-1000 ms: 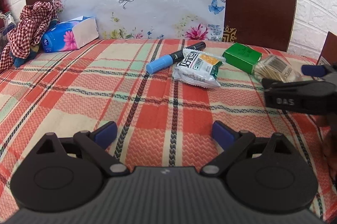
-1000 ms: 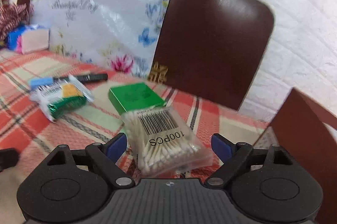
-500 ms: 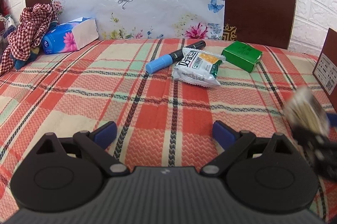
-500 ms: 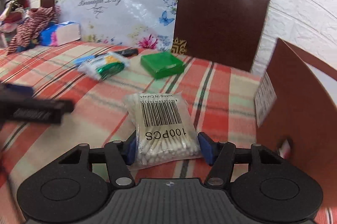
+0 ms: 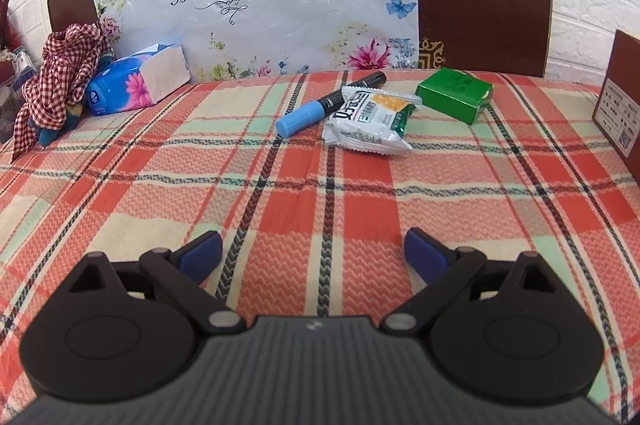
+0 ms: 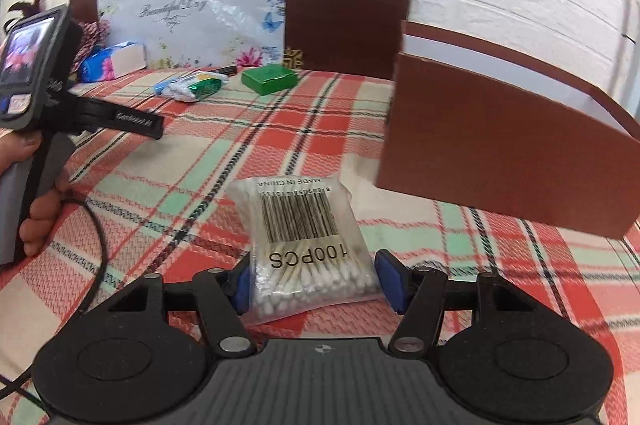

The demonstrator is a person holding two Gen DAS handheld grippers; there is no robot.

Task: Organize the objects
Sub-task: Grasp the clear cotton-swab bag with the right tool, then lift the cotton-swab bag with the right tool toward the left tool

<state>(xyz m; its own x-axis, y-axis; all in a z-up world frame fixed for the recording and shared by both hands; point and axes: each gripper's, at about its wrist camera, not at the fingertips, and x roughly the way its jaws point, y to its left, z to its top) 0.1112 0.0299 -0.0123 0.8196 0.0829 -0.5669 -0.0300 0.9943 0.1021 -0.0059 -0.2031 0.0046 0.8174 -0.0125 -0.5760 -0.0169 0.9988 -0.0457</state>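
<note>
- Cotton-swab bag (image 6: pixel 306 245) has travelled w/ the right gripper (image 6: pixel 316 285) since a sec ago: it lay by the green box (image 6: pixel 270 78) then, now it's well apart from it, hanging just in front of the brown cardboard box (image 6: pixel 500 161).
- Right gripper: pads (image 6: pixel 243 285) on both sides of the bag's lower end. Jaws closed in, then eased back a bit in the last half sec; bag is between them, looks gripped and lifted off the plaid cloth (image 6: pixel 168 185).
- Left gripper (image 5: pixel 312 257): jaws wide apart, nothing btwn them, hovering over bare cloth; a hand (image 6: pixel 36 201) holds its handle.
- Step in hand, I'd say: carrying the swabs to the cardboard box.
- Next move prob. needs a lift over the box wall, then release inside.
- Not yet sorted: blue-capped marker (image 5: pixel 320 107), snack packet (image 5: pixel 370 117), green box.
</note>
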